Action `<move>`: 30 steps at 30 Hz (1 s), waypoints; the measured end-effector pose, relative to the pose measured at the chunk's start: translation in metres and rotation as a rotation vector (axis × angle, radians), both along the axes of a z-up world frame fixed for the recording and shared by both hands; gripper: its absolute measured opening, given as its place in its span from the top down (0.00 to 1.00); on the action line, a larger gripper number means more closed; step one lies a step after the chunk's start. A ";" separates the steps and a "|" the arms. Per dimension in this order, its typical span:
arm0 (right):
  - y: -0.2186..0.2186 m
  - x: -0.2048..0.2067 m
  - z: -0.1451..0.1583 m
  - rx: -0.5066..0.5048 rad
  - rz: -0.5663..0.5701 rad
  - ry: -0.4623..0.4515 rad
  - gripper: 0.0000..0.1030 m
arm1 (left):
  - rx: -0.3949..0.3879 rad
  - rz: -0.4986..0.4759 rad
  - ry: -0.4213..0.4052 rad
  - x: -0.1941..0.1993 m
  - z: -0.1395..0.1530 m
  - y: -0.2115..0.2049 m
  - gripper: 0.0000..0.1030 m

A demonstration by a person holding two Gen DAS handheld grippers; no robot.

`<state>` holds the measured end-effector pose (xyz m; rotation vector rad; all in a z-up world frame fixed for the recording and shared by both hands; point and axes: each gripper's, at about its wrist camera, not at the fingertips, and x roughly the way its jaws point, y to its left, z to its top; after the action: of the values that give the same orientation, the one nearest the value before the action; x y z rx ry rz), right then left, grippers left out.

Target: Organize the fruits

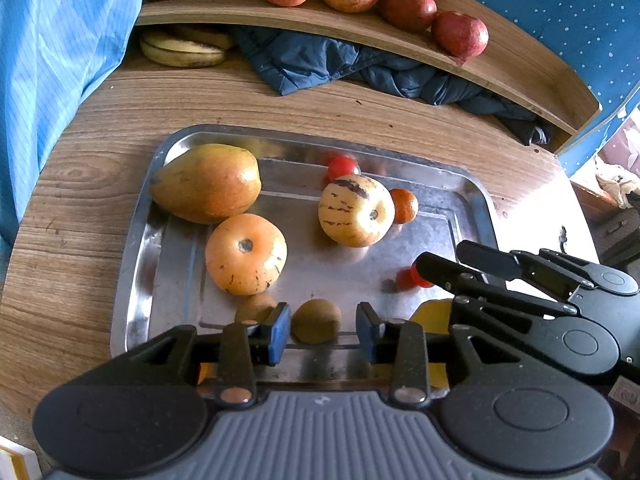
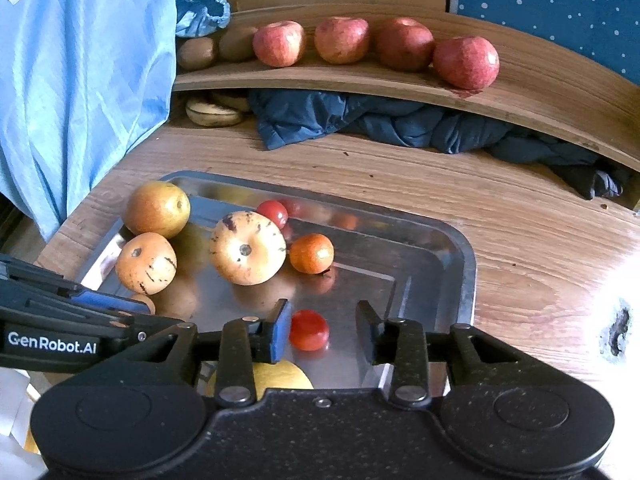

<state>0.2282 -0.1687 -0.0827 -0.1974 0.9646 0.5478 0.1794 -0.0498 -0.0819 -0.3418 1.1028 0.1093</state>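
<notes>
left wrist: left gripper (image 1: pixel 323 330) is hovering with jaws apart around a kiwi (image 1: pixel 316 321) at the tray (image 1: pixel 136 256) bottom edge, not clamping yet.
right wrist: right gripper (image 2: pixel 322 330) is framing a tomato (image 2: pixel 309 329) lower centre, jaws apart.
next: closing, probably lifting toward the shelf (image 2: pixel 360 80).

Both your wrist views look forward and down from low over the near edge of the metal tray (image 1: pixel 136 248), toward the shelf (image 1: pixel 360 36) behind. Left view sits left of the right. Both share tray, worktop (image 2: pixel 520 240), shelf, and striped melon (image 2: pixel 248 254).
</notes>
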 end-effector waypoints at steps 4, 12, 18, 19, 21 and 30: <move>-0.002 -0.001 0.000 -0.005 -0.015 -0.007 0.57 | 0.000 0.003 -0.002 0.000 0.001 0.000 0.53; -0.008 -0.001 0.003 0.000 -0.051 -0.022 0.43 | 0.006 0.017 -0.013 -0.002 0.005 0.000 0.39; -0.013 0.000 0.007 0.014 -0.075 -0.033 0.32 | 0.002 0.021 -0.021 -0.003 0.006 0.001 0.29; -0.014 -0.001 0.007 0.016 -0.079 -0.035 0.30 | 0.002 0.022 -0.023 -0.003 0.006 0.001 0.26; -0.016 -0.001 0.009 0.017 -0.090 -0.041 0.24 | 0.003 0.025 -0.026 -0.004 0.007 0.001 0.23; -0.031 0.000 0.017 0.030 -0.168 -0.056 0.07 | -0.010 0.043 -0.020 -0.008 0.008 0.002 0.09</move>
<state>0.2283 -0.1993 -0.0658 -0.1029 0.9088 0.4002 0.1719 -0.0473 -0.0743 -0.3748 1.0764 0.1386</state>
